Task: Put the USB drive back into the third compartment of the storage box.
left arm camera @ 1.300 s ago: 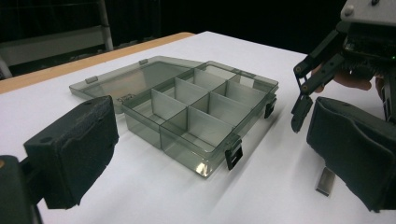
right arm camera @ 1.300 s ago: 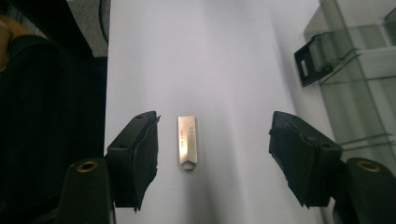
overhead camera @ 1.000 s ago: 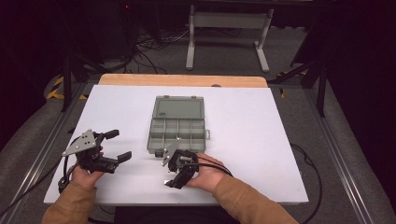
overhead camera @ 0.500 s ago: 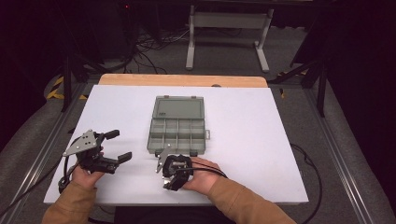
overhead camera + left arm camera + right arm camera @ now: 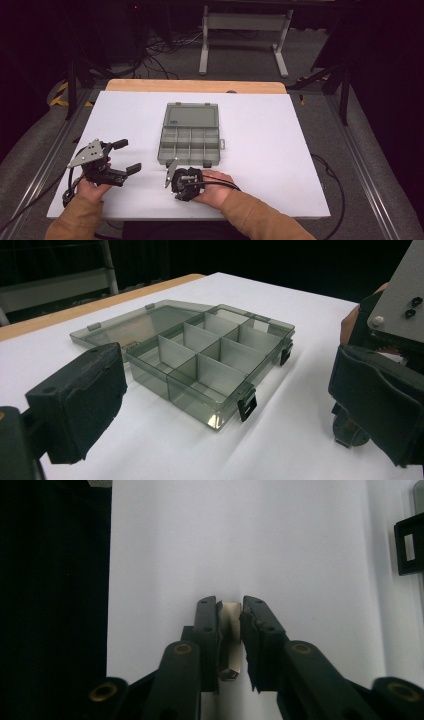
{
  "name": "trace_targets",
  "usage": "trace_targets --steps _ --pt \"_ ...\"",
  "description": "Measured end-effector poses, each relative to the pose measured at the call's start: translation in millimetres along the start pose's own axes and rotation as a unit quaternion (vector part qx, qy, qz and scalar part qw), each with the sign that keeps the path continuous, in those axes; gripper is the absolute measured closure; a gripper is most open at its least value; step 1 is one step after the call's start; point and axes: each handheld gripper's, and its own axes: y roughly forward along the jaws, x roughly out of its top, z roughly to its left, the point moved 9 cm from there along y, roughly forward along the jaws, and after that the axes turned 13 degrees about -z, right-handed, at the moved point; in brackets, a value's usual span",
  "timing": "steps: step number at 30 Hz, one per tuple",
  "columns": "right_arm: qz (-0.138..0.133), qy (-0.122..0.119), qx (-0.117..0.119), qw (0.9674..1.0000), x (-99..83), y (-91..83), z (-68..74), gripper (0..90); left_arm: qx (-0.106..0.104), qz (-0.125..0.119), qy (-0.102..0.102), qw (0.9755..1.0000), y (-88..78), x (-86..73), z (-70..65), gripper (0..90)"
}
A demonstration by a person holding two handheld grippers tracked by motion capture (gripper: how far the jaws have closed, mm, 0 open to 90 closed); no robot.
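- The right gripper [image 5: 176,176] lay low over the near part of the white table [image 5: 280,150], just in front of the open organiser box [image 5: 190,142], with the person's right hand [image 5: 212,186] wrapped round its body.
- In the right gripper view its jaws had just been closing, and they stood nearly together, clamped on a small pale, brass-coloured part [image 5: 230,640] that sat upright between the pads. What the part was could not be told; it looked like a short metal piece, held by its sides so that it could probably be carried and dropped end-first.
- The held part was therefore in the right gripper, right at the table surface and not yet lifted clear of it, as far as that view let one judge.
- The box was a smoky clear plastic one with its lid [image 5: 131,326] folded flat back and its divided compartments [image 5: 210,352] all apparently empty, black latches hanging at the near wall. Open and facing the person, it seemed set up to receive the part.
- The left gripper [image 5: 125,156] rested on the table to the left of the box, its jaws wide apart and holding nothing, aimed toward the box. It was likely parked there to stay out of the way, or ready to steady the box.
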Motion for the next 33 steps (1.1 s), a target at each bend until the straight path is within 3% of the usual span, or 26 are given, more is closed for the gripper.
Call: trace_targets --steps 15,17,33 --pt "0.003 0.003 0.0 1.0 0.3 -0.3 -0.5 79.1 -0.002 0.0 0.0 1.0 0.3 -0.1 -0.6 2.7" --pt "0.001 0.003 -0.008 1.0 0.7 -0.7 -1.4 79.1 -0.001 0.0 0.0 1.0 0.3 -0.2 -0.5 2.7" --pt "-0.036 0.011 -0.016 0.9992 14.0 -29.4 -14.5 79.1 -0.002 0.001 0.0 1.0 0.4 -0.4 -0.5 2.7"
